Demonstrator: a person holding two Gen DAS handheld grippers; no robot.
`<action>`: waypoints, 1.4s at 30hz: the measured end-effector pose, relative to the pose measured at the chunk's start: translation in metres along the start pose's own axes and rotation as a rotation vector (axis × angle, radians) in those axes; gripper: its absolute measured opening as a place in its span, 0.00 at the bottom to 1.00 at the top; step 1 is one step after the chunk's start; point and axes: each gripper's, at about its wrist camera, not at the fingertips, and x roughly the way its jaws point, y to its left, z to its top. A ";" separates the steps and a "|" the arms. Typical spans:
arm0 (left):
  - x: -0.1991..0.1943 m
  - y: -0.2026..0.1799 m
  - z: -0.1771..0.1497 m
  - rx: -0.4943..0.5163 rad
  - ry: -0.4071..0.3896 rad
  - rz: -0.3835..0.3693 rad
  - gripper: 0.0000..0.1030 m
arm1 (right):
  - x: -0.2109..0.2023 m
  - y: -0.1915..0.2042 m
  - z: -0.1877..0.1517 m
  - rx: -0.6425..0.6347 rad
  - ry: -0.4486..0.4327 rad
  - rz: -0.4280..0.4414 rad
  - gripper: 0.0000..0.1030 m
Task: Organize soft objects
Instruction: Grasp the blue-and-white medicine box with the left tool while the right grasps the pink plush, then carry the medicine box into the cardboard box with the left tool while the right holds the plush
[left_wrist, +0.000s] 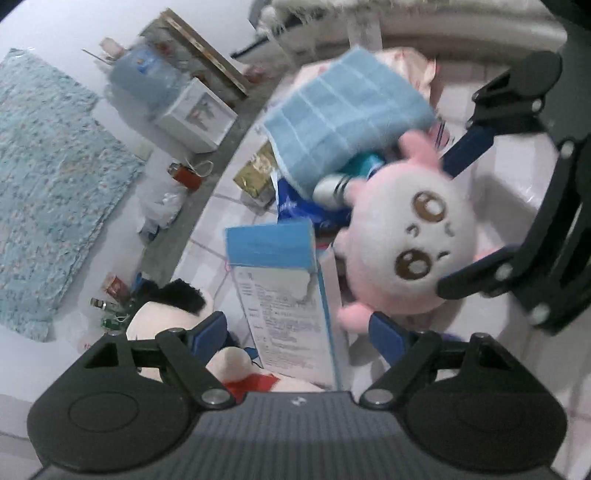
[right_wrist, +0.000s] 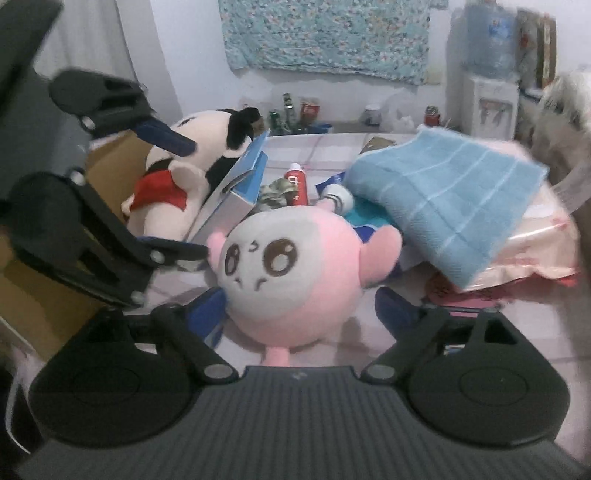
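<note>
The blue towel (right_wrist: 447, 206) hides most of the tube (right_wrist: 338, 197) beneath it. Print on the blue box (left_wrist: 291, 306) is blurred. Small bottles (right_wrist: 286, 110) too small to tell

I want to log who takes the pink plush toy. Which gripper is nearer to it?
Right. The right gripper straddles the pink plush toy, open fingers on both sides. The left gripper hangs open beside it, toward the panda plush.

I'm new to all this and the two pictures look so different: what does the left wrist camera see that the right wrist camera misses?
Only the left wrist view shows the shiny gold packet. Only the right wrist view shows the brown cardboard box and the red-and-white tube. Both show the round pink-and-white plush toy, which lies between the open fingers of the right gripper, plus the folded light-blue towel and the black-eared cream plush. The left gripper is open too.
</note>
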 end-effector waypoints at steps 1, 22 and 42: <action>0.006 0.003 -0.001 0.009 0.008 -0.015 0.83 | 0.003 -0.005 0.001 0.027 -0.001 0.020 0.87; 0.053 0.101 -0.030 -0.611 -0.041 -0.509 0.74 | 0.020 -0.037 -0.016 0.369 -0.041 0.157 0.73; -0.154 0.103 -0.085 -0.880 -0.085 -0.280 0.74 | -0.111 0.019 -0.014 0.232 -0.212 0.352 0.75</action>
